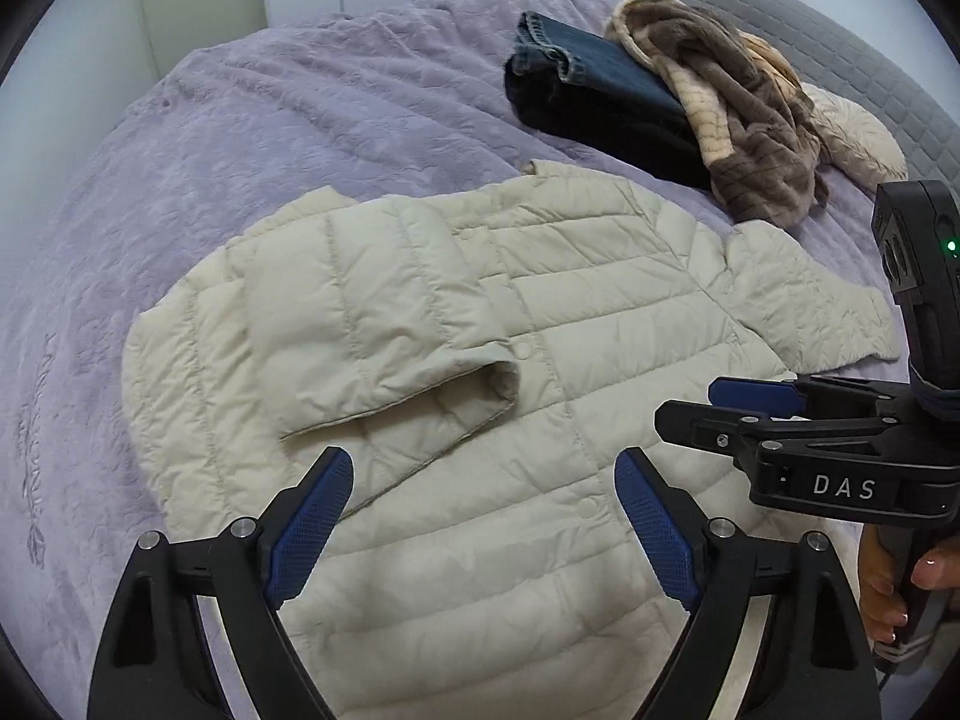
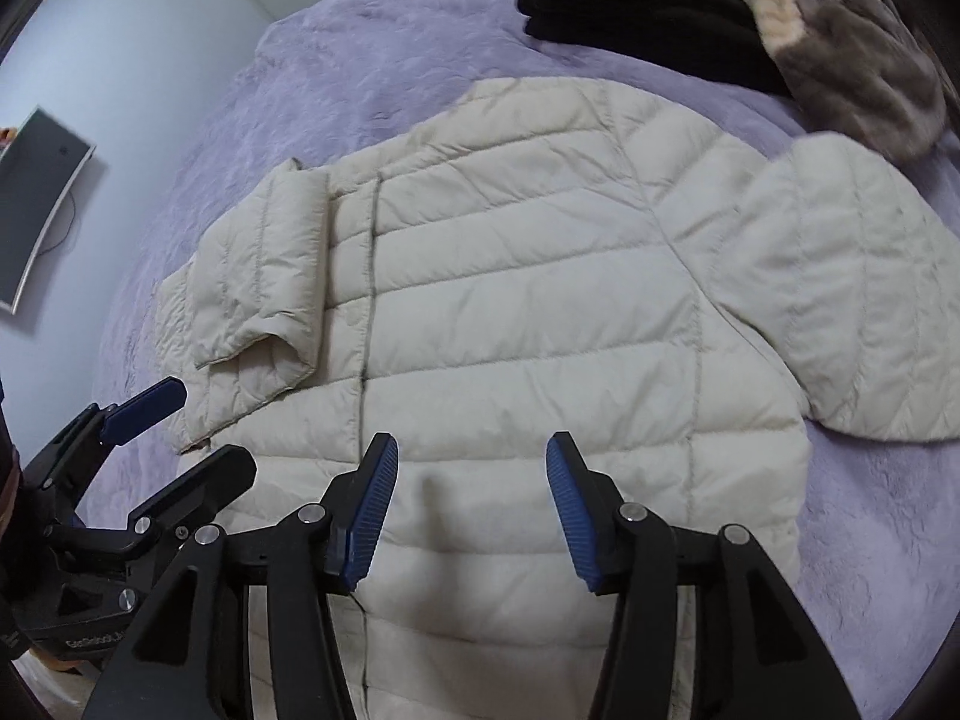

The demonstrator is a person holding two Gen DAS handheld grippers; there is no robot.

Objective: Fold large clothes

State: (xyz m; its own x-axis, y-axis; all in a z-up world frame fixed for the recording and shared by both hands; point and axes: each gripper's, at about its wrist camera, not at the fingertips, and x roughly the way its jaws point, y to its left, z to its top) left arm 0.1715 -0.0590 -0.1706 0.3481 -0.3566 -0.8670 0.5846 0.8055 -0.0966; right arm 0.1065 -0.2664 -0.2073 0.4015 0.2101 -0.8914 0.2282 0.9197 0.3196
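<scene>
A cream quilted puffer jacket (image 1: 540, 330) (image 2: 528, 312) lies flat, snaps up, on the purple bedspread (image 1: 270, 120) (image 2: 372, 48). One sleeve (image 1: 384, 324) (image 2: 270, 276) is folded over the body; the other sleeve (image 1: 810, 306) (image 2: 840, 300) spreads out to the side. My left gripper (image 1: 483, 468) (image 2: 210, 423) hovers open over the jacket's lower front with nothing between its blue pads. Close beside it, my right gripper (image 2: 471, 450) (image 1: 690, 405) also stands open over the lower body panel, its pads apart and free of the fabric. A hand (image 1: 912, 588) holds the right gripper's handle.
Beyond the jacket, folded jeans (image 1: 582, 66) on dark clothes and a brown-and-beige fuzzy garment (image 1: 738, 120) (image 2: 852, 48) are piled by a pillow (image 1: 858, 132) and grey headboard (image 1: 840, 54). A door (image 1: 198, 6) stands at the back. A dark screen (image 2: 36, 204) hangs on the wall.
</scene>
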